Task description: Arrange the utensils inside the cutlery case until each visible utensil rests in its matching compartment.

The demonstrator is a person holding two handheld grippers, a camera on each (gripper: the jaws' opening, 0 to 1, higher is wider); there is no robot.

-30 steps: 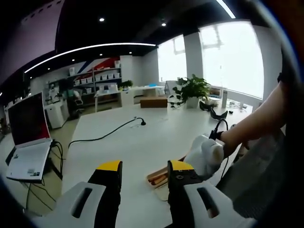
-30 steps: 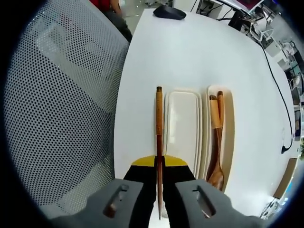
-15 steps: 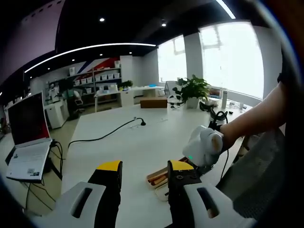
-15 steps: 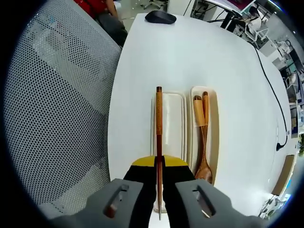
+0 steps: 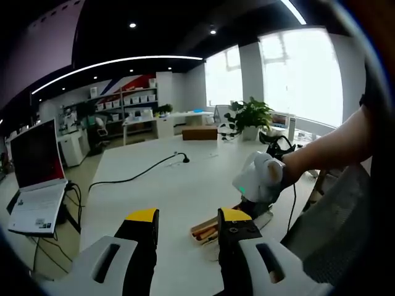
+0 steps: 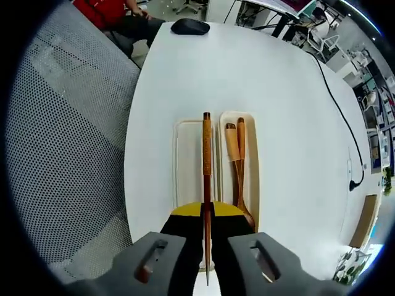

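two tongs: right tongs (image 6: 207, 213) clamped on chopstick (image 6: 207, 160) above case (image 6: 185, 160) on table (image 6: 296, 123), spoon (image 6: 237, 179) in right compartment; left tongs (image 5: 185, 225) wide, empty. best lowered level, parallel to walls, into empty left compartment before release.

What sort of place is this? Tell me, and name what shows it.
Most likely an open-plan office or lab: a long white table carrying a laptop and a computer mouse, shelving along the far wall, and a mesh office chair alongside.
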